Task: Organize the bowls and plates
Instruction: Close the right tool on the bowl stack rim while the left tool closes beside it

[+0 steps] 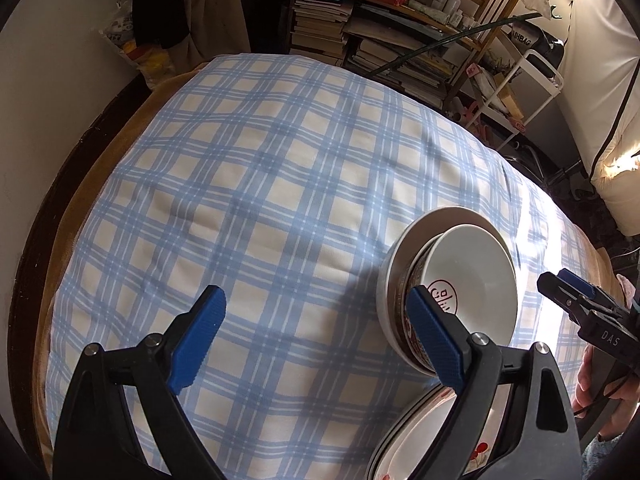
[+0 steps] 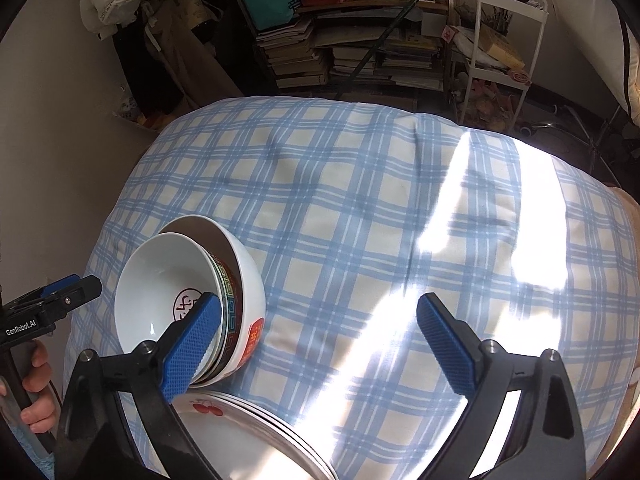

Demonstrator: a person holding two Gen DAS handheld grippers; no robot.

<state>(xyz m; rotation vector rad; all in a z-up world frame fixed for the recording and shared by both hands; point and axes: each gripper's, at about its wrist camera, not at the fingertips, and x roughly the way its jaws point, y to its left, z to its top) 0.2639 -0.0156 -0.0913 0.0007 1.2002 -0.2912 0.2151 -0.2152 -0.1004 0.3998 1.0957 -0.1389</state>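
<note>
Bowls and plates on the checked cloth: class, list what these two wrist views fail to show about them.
- Stack of plates: cut off by the bottom edge in both views and covered by the gripper frames, so their number is unclear.
- Red mark inside the top bowl: half hidden by a blue finger in each view, unreadable.
- Number of nested bowls: only rims show.

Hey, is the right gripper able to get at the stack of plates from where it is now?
Probably yes. The right gripper is open and empty, and the plate stack lies just below it on the checked cloth, uncovered; only the nested bowls sit close beside.
</note>
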